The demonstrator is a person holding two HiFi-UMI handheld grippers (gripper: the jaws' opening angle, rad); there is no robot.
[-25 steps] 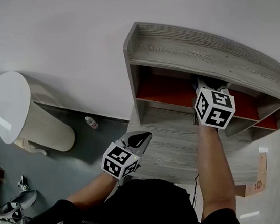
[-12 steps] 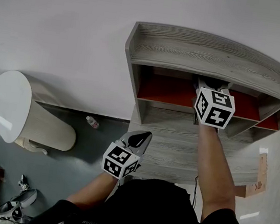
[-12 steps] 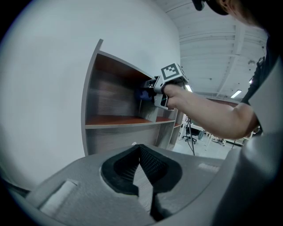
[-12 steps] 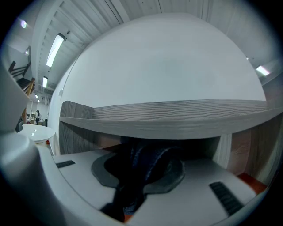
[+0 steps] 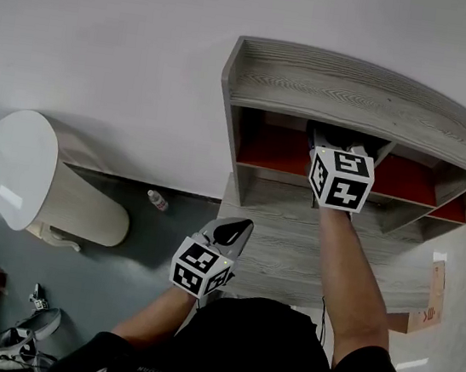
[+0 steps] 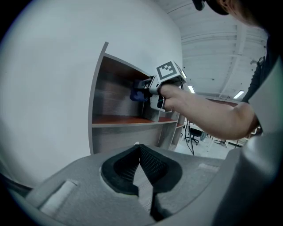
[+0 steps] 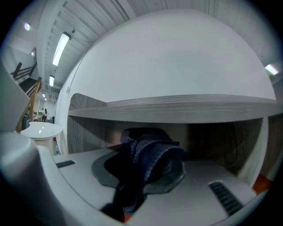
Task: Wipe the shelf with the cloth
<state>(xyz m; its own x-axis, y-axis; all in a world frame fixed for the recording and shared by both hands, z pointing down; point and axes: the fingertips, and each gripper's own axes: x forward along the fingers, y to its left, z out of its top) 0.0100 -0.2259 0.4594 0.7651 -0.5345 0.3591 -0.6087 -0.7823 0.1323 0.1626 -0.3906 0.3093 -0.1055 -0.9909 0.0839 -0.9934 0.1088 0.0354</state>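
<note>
A grey wooden shelf unit [image 5: 358,91] with a red inner shelf [image 5: 264,147] stands against the white wall. My right gripper [image 5: 332,143] reaches into the upper compartment, shut on a dark blue cloth [image 7: 150,154] bunched between its jaws. In the right gripper view the cloth hides the fingertips of the right gripper [image 7: 146,172], just under the grey top board [image 7: 177,110]. The left gripper view shows the cloth [image 6: 137,94] against the compartment's back. My left gripper [image 5: 231,232] hangs low in front of the unit's lower board, its jaws [image 6: 140,152] shut on nothing.
A white round-topped stand [image 5: 20,172] is on the floor at left, with a small bottle [image 5: 158,201] next to the wall. Upright dividers [image 5: 401,215] split the shelf to the right of my arm. A cardboard piece [image 5: 433,295] lies at far right.
My right gripper with the cloth has slid to the left along the red shelf. The left gripper has stayed where it was.
</note>
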